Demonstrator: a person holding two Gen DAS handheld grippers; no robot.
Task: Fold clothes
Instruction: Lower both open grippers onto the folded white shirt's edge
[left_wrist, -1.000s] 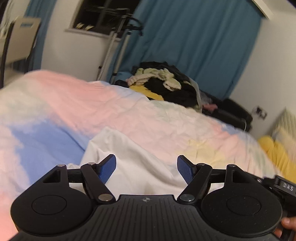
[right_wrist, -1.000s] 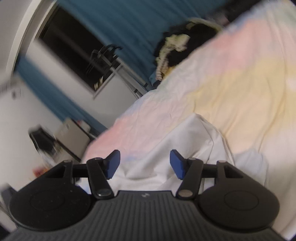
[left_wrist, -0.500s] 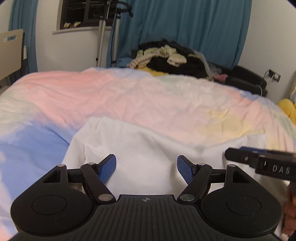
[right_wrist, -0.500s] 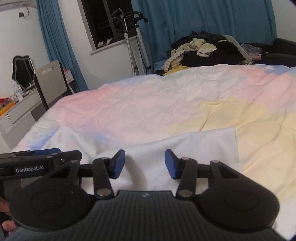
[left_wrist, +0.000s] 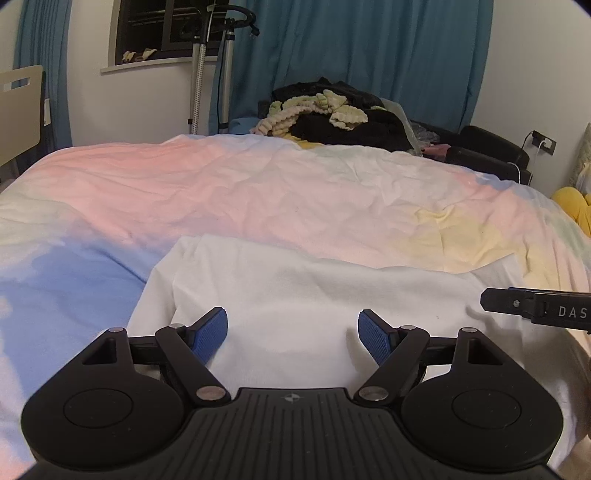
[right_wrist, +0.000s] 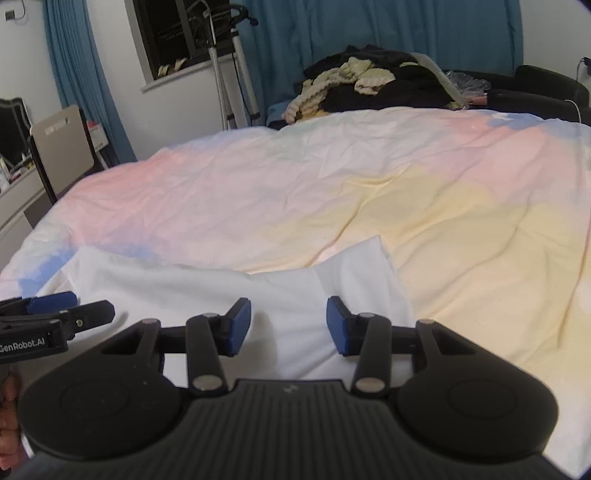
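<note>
Both tools open, gripping nothing: left tool (left_wrist: 292, 334), right tool (right_wrist: 289, 325). White garment (left_wrist: 314, 295) flat on bed (left_wrist: 258, 192), directly ahead and under both, long axis left-right, neither hand clearly nearer.

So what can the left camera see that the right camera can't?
Only the left wrist view shows the yellow pillow at the bed's right edge and the wall socket. Only the right wrist view shows the desk at the far left. Both show the white shirt on the pastel blanket, the clothes pile, blue curtains and both open grippers.
</note>
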